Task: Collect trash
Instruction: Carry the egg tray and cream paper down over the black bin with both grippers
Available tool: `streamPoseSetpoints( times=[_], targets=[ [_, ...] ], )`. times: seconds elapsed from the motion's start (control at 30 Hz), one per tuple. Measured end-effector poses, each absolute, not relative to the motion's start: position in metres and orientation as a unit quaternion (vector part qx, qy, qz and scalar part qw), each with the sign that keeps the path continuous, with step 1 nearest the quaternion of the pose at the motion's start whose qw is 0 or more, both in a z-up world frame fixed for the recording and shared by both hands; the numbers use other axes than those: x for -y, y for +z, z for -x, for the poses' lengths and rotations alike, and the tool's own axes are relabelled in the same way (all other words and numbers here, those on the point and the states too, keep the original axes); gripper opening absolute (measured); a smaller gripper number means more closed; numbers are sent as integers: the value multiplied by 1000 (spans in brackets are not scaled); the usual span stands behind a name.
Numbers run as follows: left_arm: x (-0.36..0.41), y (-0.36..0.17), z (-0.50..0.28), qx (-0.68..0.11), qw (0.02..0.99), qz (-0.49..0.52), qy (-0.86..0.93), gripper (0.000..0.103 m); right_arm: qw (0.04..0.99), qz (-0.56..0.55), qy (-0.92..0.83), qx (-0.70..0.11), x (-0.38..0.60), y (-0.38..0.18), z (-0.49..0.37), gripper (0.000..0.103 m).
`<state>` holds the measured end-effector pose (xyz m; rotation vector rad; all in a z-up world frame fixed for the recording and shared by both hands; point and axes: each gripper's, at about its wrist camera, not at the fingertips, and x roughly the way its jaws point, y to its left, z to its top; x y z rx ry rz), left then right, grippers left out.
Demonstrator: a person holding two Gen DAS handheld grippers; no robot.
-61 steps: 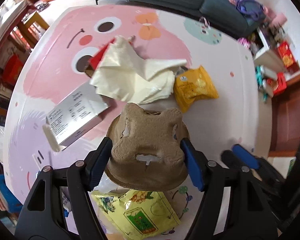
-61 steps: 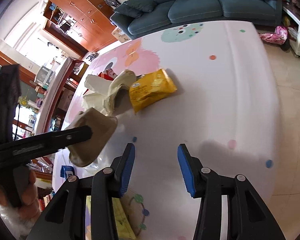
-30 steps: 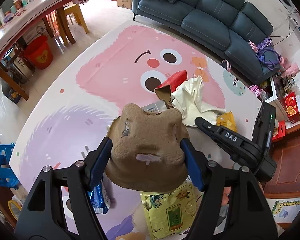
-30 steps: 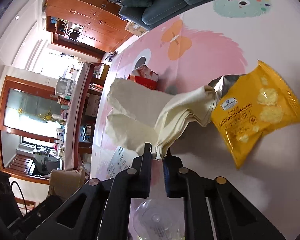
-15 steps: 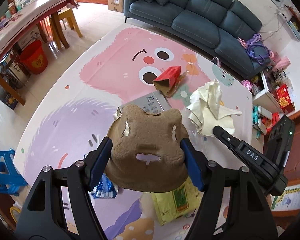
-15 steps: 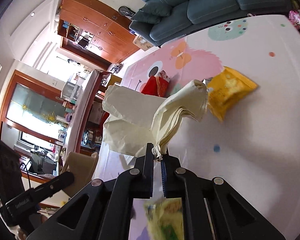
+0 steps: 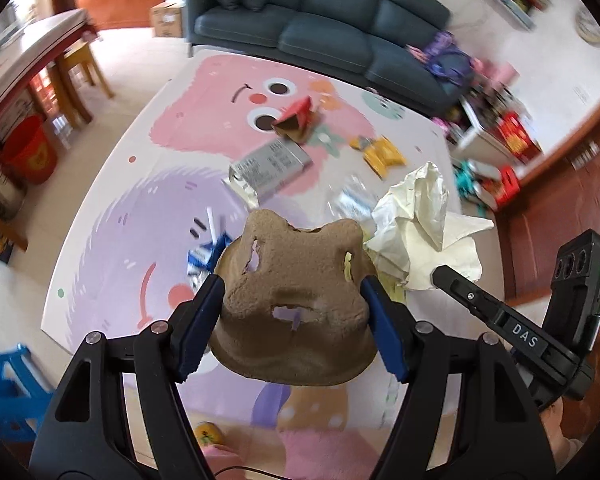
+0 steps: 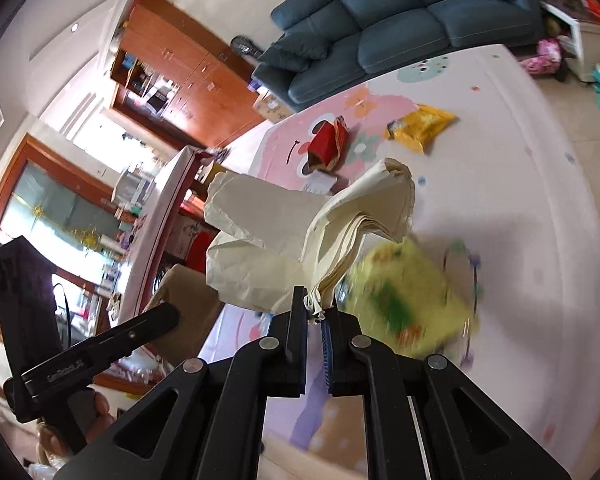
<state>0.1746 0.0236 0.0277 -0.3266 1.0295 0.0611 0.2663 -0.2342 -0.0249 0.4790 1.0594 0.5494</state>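
The left hand-held gripper [image 7: 292, 316] clamps a brown moulded-pulp cup carrier [image 7: 296, 308] between its blue pads, held above the play mat [image 7: 148, 184]. The right hand-held gripper [image 8: 315, 320] pinches a crumpled cream paper bag [image 8: 300, 236] by one corner — its jaws nearly together. A yellow snack packet [image 8: 422, 126], a red carton [image 8: 326, 144] and a grey box [image 7: 270, 166] lie on the mat

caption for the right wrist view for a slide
Right gripper shut on a crumpled cream paper bag, lifted above a play mat strewn with snack wrappers.
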Motion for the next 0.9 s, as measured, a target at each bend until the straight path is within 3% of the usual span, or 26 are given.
streamPoseSetpoints(
  times=[0.43, 0.73, 0.9],
  targets=[
    [-38, 53, -24, -452, 885, 65, -92, 67, 831, -211, 162, -488, 207, -9, -43, 7],
    [-49, 22, 37, -479, 863, 82, -136, 67, 829, -96, 127, -535, 186, -22, 17, 7],
    [-56, -18, 46, -504, 849, 95, -125, 67, 810, -30, 134, -570, 170, -56, 31, 7]
  ],
)
